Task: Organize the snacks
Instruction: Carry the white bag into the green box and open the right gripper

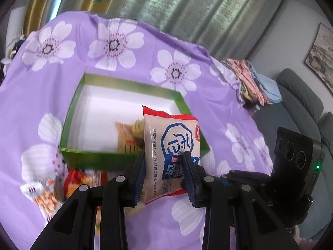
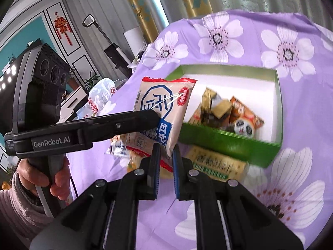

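Purple floral cloth (image 1: 129, 95) under green box (image 1: 93, 156); we clamp both grippers, left (image 1: 164, 173) & right (image 2: 166, 166), on beige snack pack (image 1: 172, 145) above loose snacks (image 1: 68, 183). Only right view shows panda pack (image 2: 243, 125) inside.

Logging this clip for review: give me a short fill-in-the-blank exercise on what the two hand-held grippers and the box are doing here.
1. Both the left hand-held gripper and the right hand-held gripper are shut on the same beige ____.
2. The box has ____ outer walls.
3. The cloth under the box is ____ with white flowers.
4. A packet with a ____ face lies inside the box.

Missing words: snack packet; green; purple; panda
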{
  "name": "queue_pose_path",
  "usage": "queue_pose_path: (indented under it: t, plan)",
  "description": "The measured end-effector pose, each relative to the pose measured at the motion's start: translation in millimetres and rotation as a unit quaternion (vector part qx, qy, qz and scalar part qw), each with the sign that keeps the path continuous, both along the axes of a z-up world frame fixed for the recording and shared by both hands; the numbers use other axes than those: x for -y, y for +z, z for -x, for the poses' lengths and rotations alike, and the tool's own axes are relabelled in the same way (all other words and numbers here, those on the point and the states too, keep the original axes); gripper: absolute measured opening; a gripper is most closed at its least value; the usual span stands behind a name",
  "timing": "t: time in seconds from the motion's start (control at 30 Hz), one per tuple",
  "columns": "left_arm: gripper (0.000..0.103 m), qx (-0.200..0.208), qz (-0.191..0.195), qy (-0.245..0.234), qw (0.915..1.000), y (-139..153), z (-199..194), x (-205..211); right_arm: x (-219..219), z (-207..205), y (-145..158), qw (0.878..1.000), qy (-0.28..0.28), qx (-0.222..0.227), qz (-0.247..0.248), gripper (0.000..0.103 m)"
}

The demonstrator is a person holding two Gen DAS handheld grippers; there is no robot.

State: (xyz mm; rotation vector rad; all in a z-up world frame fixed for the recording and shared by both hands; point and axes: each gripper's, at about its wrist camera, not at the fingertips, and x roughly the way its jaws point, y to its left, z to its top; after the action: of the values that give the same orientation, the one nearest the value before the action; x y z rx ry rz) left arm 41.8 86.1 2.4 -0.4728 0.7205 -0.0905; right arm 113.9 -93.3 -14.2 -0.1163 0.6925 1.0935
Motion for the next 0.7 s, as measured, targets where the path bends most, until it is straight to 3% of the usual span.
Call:
queue_pose_path:
  t: [0.3, 0.7]
  plan:
    - [0.034, 0.005, -0.005, 0.009, 0.9999, 8.2, -26.2, -15.1, -15.5, -23.8, 12.9, 1.000, -0.005, 0.008, -0.009, 0.012]
    - [0.034, -0.010, -0.001, 0.018, 0.9998, -7.1, -52.6, -30.4, -35.1, -49.5, 8.0, 1.000, -0.007, 0.005, 0.005, 0.012]
